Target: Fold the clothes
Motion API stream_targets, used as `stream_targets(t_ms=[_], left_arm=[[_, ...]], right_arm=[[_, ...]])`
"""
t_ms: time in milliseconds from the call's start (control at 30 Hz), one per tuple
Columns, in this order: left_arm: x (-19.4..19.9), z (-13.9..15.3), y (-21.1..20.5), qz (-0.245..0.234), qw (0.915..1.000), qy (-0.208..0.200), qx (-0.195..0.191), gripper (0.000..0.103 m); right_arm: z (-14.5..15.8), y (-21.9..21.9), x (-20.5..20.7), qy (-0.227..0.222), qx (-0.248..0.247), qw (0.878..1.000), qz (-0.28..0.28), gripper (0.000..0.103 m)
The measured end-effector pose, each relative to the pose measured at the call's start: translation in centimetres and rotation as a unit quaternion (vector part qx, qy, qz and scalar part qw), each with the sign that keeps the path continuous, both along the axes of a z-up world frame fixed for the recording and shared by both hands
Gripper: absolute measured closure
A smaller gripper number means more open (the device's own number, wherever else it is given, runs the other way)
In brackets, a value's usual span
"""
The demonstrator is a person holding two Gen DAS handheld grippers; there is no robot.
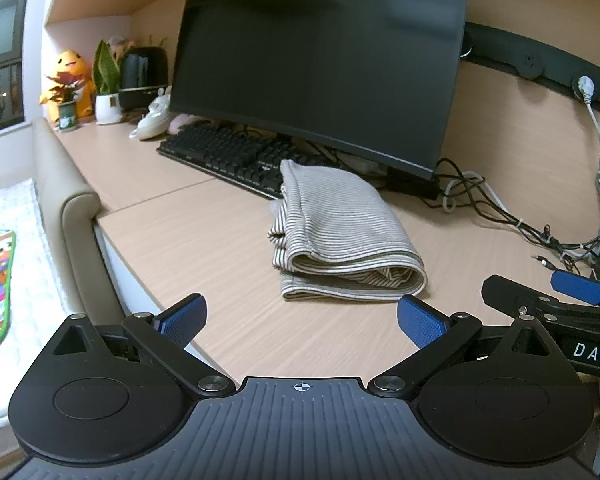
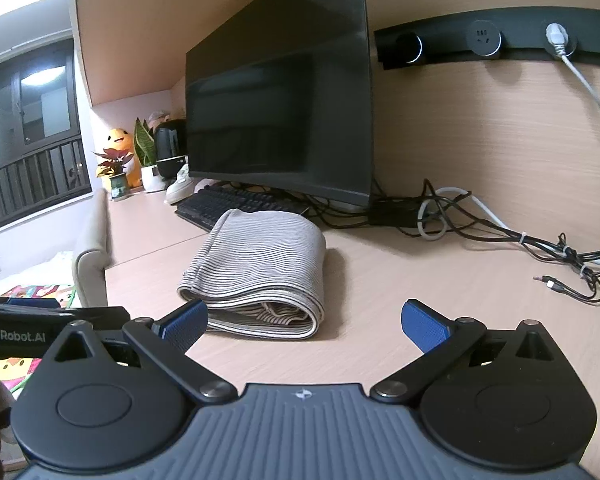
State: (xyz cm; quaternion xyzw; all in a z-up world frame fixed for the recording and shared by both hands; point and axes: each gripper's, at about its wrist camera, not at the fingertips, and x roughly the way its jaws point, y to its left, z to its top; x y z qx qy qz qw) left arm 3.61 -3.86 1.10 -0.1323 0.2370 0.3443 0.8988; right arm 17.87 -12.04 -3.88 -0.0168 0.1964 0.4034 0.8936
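Left wrist view looks out over a pale wood-grain desk [image 1: 228, 248] where the left gripper [image 1: 300, 320] hangs with its blue-padded jaws spread wide and nothing between them. Just ahead of the gap, a little toward the right-hand jaw, lies the folded grey-and-cream striped cotton garment [image 1: 340, 232], a thick stacked bundle with its layered open edges facing the jaws and its rounded fold on the far right side. It rests flat on the desk, apart from both pads. Beyond the garment, further out from the jaws, sits a black mechanical keyboard [image 1: 228, 156], the cloth's far end reaching its near edge, and behind that rises a large dark switched-off monitor [image 1: 320, 60]. Off past the right jaw a tangle of black and white cables [image 1: 512, 216] trails across the desk. The right gripper [image 1: 540, 300] shows at the right edge of this view. From the right wrist view, that right gripper [image 2: 304, 320] also stands wide apart and empty, the same striped garment [image 2: 260, 264] lying just ahead of its left jaw, whose blue pad [image 2: 184, 324] sits right beside the bundle's near corner; whether they touch I cannot tell. The monitor [image 2: 280, 120] looms beyond, cables [image 2: 500, 232] to the right.
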Motion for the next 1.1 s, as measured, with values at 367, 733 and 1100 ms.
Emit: stream_targets(t_ms=[367,733,1100], left_arm=[[0.18,-0.04,-0.21,-0.004,1.0,0.002,-0.001,0.0],[0.27,-0.07,-0.23,-0.006,1.0,0.003,0.001,0.0],[0.31,-0.15,-0.21,-0.01,0.9999,0.004,0.004,0.0]], right_arm=[[-0.02,-0.12,0.06,0.0,0.001,1.0,0.0,0.0],[0.03,-0.02,0.06,0.0,0.001,1.0,-0.002,0.0],[0.04,-0.05,0.05,0.0,-0.001,1.0,-0.003,0.0]])
